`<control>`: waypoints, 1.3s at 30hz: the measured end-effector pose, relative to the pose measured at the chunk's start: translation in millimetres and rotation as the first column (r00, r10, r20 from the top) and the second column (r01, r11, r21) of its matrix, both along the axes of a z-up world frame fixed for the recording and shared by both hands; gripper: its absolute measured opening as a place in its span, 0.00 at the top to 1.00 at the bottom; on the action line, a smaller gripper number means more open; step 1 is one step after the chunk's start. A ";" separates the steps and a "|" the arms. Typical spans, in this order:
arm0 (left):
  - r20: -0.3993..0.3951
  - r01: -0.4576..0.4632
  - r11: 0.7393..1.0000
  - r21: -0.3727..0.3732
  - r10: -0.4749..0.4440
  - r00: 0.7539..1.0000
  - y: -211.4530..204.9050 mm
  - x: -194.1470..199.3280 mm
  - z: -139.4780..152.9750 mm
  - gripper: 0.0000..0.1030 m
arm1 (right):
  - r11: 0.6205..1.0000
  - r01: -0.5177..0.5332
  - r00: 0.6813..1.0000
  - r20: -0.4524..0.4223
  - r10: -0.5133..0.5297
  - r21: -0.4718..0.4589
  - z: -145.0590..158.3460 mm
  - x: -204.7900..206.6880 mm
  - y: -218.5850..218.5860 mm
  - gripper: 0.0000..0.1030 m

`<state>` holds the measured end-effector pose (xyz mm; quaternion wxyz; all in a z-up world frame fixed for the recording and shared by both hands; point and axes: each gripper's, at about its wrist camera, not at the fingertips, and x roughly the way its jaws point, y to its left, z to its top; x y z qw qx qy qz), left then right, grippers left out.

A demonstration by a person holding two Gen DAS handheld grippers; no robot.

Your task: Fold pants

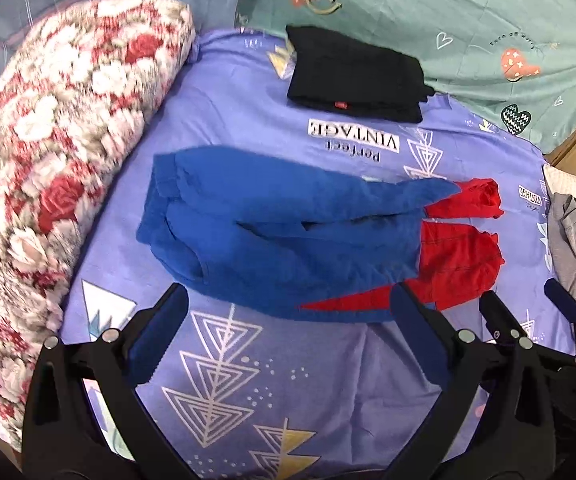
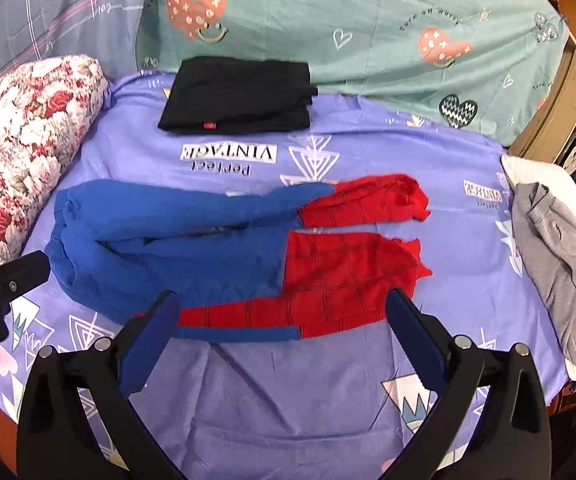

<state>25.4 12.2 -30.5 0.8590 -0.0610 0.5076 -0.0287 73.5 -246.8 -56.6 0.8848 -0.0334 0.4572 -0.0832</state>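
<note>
Blue pants (image 1: pixel 280 232) (image 2: pixel 192 248) with red lower legs lie flat on the purple printed sheet (image 1: pixel 288 364) (image 2: pixel 288 384), waist to the left, cuffs to the right. The two legs lie side by side, slightly apart at the cuffs. My left gripper (image 1: pixel 288 300) is open, its fingertips over the near edge of the pants, with nothing between them. My right gripper (image 2: pixel 284 300) is also open, hovering at the near edge over the red side stripe. Each gripper shows in the other's view: the right gripper (image 1: pixel 517 292) and the left gripper (image 2: pixel 18 261).
A folded black garment (image 1: pixel 351 76) (image 2: pixel 236 96) lies at the far side of the sheet. A rolled floral quilt (image 1: pixel 48 152) (image 2: pixel 20 140) runs along the left. Grey clothes (image 1: pixel 575 236) (image 2: pixel 551 256) are piled on the right. Teal bedding (image 1: pixel 487 20) (image 2: pixel 367 20) lies behind.
</note>
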 end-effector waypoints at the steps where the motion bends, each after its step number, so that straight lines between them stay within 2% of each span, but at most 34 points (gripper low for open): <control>1: -0.016 -0.005 1.000 -0.011 0.005 1.000 1.8 1.2 -3.4 0.02 | 1.000 0.001 1.000 -0.008 -0.001 0.003 -1.8 0.3 -0.5 0.01; 7: -0.062 -0.004 1.000 -0.020 0.003 0.998 2.1 4.4 -14.2 0.02 | 1.000 0.004 1.000 -0.018 -0.004 0.015 -6.5 1.8 -1.5 0.01; 16: -0.057 0.024 1.000 -0.008 -0.025 0.998 -5.2 5.3 -12.1 0.02 | 1.000 0.010 1.000 -0.018 -0.009 0.027 -6.4 2.4 -5.7 0.01; 39: -0.044 0.011 1.000 0.006 -0.011 0.999 -4.6 4.9 -9.0 0.02 | 0.999 -0.017 1.000 -0.016 0.018 0.040 -8.9 4.6 -3.5 0.01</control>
